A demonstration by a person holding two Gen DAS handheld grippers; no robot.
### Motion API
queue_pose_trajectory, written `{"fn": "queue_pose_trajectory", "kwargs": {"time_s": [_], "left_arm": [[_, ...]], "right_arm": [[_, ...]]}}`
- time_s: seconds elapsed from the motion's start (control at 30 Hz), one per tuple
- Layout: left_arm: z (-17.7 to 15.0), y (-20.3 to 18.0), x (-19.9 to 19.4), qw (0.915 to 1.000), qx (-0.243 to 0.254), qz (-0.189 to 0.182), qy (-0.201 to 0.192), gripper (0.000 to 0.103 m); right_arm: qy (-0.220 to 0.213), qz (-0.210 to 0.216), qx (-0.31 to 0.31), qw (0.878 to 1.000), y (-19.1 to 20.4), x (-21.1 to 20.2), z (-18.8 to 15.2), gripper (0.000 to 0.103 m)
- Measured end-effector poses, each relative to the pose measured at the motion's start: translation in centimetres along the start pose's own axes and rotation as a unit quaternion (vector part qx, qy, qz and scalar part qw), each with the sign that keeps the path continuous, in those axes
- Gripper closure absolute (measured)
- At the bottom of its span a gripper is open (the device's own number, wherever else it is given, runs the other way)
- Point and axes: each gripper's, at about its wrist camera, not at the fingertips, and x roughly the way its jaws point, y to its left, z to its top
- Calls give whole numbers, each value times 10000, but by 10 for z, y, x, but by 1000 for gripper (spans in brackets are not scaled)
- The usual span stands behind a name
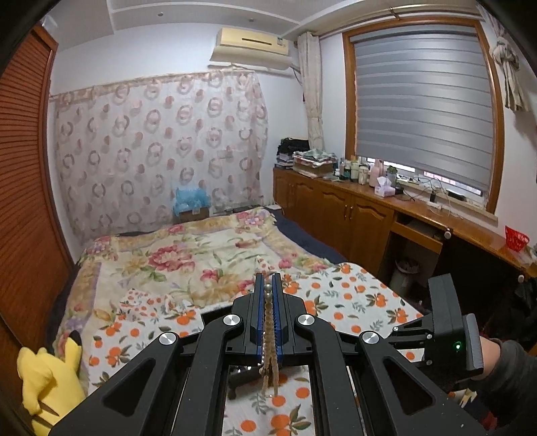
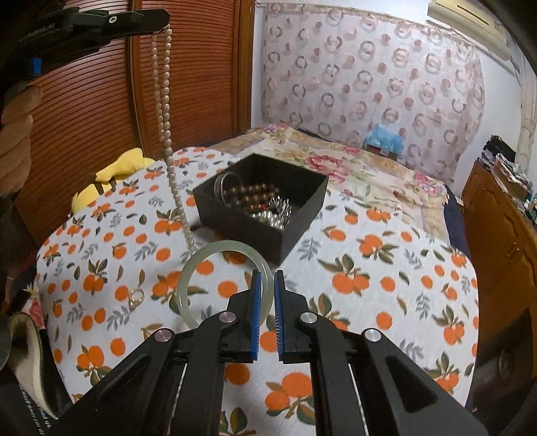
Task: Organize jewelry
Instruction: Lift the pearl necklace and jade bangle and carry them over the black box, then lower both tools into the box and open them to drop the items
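The left gripper (image 2: 161, 25) held the pearl necklace (image 2: 166, 110) pinched high, dangling straight down left of the black box (image 2: 302, 214), while the right gripper (image 2: 266, 278), narrowly parted, sat at the jade bangle (image 2: 188, 278) on the bed.

yellow plush toy (image 1: 50, 375) at bed's left edge | orange-print cloth (image 2: 369, 268) over floral bedspread (image 1: 174, 255) | red basket (image 1: 517, 238) on wooden counter (image 1: 419, 208)

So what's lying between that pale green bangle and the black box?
Only bare orange-print cloth lies between the bangle and the box; the hanging pearl necklace dangles just left of the gap. The right wrist view shows it.
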Motion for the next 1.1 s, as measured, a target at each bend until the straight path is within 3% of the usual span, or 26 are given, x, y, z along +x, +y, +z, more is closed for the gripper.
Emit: {"fn": "queue_pose_trajectory", "kwargs": {"time_s": [0.63,0.8,1.1], "left_arm": [[55,17,33,9997,68,176,-151,99],[38,30,66,9996,-92,195,171,99],[-24,46,124,9943,-418,158,965,99]], "right_arm": [[-333,59,20,9994,-39,0,61,94],[-373,37,-30,9993,-45,11,75,94],[-330,17,-76,9994,-54,48,92,94]]}}
